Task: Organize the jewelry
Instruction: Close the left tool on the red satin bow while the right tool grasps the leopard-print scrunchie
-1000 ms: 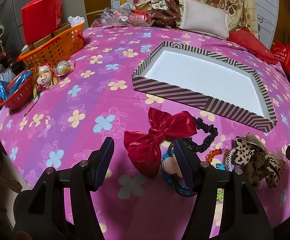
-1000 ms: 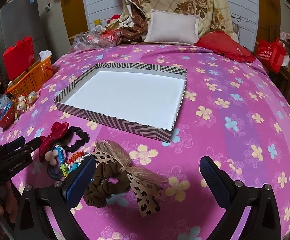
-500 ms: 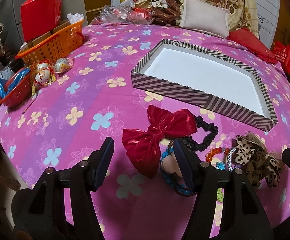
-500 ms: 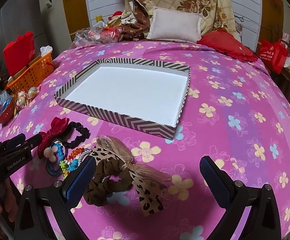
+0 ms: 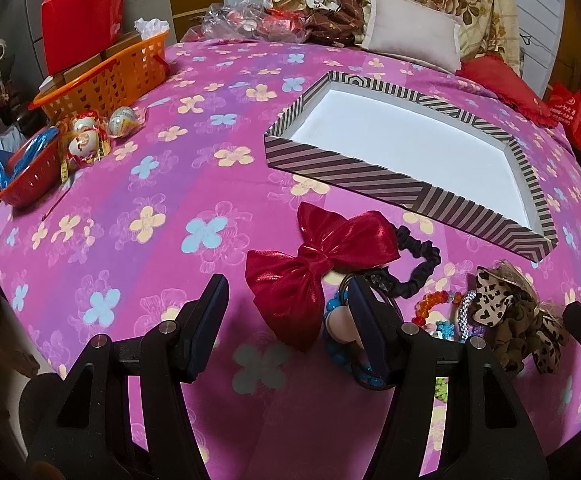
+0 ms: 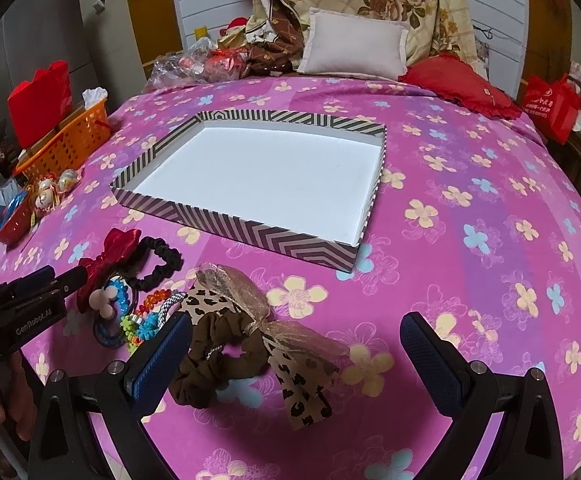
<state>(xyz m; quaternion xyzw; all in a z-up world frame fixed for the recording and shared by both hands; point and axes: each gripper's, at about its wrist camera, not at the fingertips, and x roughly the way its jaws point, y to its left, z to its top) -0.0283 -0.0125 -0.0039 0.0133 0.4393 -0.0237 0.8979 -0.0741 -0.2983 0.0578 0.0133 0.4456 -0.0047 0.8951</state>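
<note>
Both tools hover low over the pink flowered bedspread (image 6: 470,184), nothing in either. The left gripper (image 5: 286,320) has its fingers spread apart, released, and the near wing of the red bow (image 5: 322,264) sits right in the gap between the tips. Against the inner finger lie a blue bead bracelet (image 5: 332,344) and a round pink bobble (image 5: 340,322), partly hidden by that finger. Just past the tips, the black scrunchie (image 5: 422,264) loops out from under the bow. Over on the right gripper (image 6: 294,344), fingers wide apart too, holding nothing; the brown scrunchie (image 6: 218,360) with its leopard-print ribbon (image 6: 302,380) lies between them, close to the left-hand finger and not touching the other. Off beyond that finger, a heap of orange beads (image 6: 156,298) and bright elastics (image 6: 142,326) lies beside the bow. Farther out, straight ahead of both pairs of fingers, stands the shallow striped box (image 6: 226,224), white inside, well apart from the pile. Far to the left sit wrapped eggs (image 5: 86,136), a red bowl (image 5: 26,184) and an orange basket (image 5: 106,80). At the back, a white cushion (image 6: 354,48) and a red pillow (image 6: 458,84).
</note>
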